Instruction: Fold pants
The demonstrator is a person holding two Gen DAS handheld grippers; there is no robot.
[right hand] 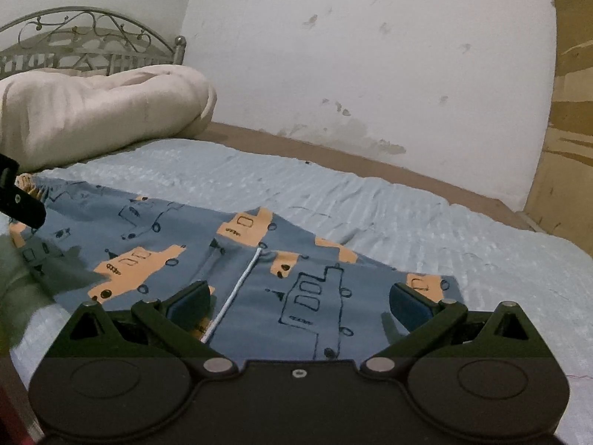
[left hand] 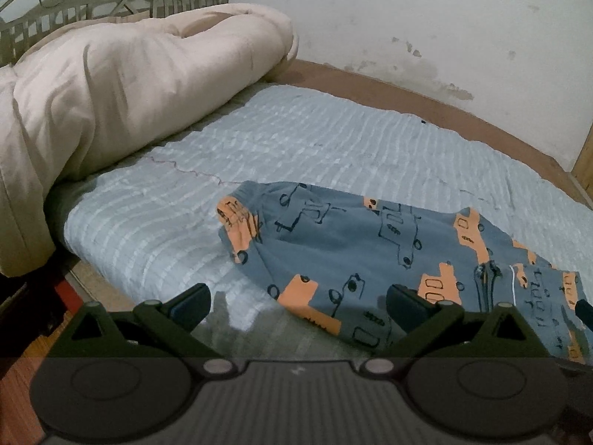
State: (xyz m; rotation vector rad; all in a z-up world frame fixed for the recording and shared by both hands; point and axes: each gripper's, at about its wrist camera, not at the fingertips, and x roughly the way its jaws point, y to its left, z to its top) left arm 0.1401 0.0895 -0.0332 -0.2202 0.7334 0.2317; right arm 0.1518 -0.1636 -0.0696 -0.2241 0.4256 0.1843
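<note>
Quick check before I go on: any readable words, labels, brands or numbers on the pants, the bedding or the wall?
None readable.
Pants: only drawn truck shapes, no letters or numbers.
Sheet, duvet, wall: no text, just stains on the wall.

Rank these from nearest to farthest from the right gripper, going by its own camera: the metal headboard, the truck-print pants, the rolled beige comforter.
1. Pants, spread just ahead of the open right gripper.
2. Comforter, farther up the bed, left.
3. Headboard, behind the comforter, far left.
</note>
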